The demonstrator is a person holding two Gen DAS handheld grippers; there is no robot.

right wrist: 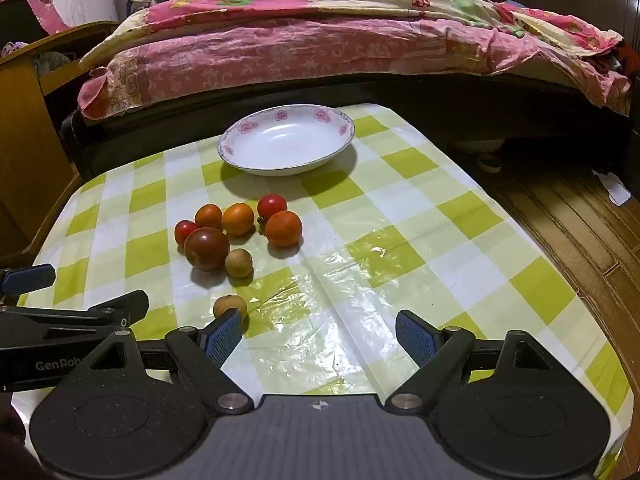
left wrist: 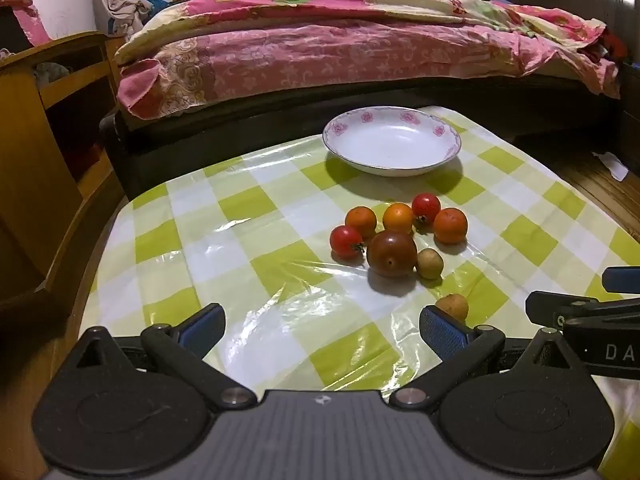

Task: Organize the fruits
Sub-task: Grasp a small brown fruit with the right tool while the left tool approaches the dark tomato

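Observation:
Several small fruits lie clustered on the checked tablecloth [left wrist: 248, 248]: a dark brown tomato [left wrist: 391, 253] [right wrist: 207, 249], red and orange ones [left wrist: 450, 225] [right wrist: 283, 228], and a tan longan [left wrist: 430, 263] [right wrist: 239, 263]. A second longan [left wrist: 453, 306] [right wrist: 229, 305] lies apart, nearer me. A white plate [left wrist: 392, 145] [right wrist: 286, 139] with a pink flower rim stands empty behind them. My left gripper [left wrist: 322, 326] is open and empty over the near table. My right gripper [right wrist: 320, 334] is open and empty, its left finger [right wrist: 224, 336] just in front of the near longan.
A bed with a pink quilt [left wrist: 340, 40] runs along the table's far edge. A wooden cabinet [left wrist: 44, 92] stands at the left. Wooden floor [right wrist: 580, 216] lies to the right. The other gripper shows at the right edge of the left wrist view [left wrist: 592, 320].

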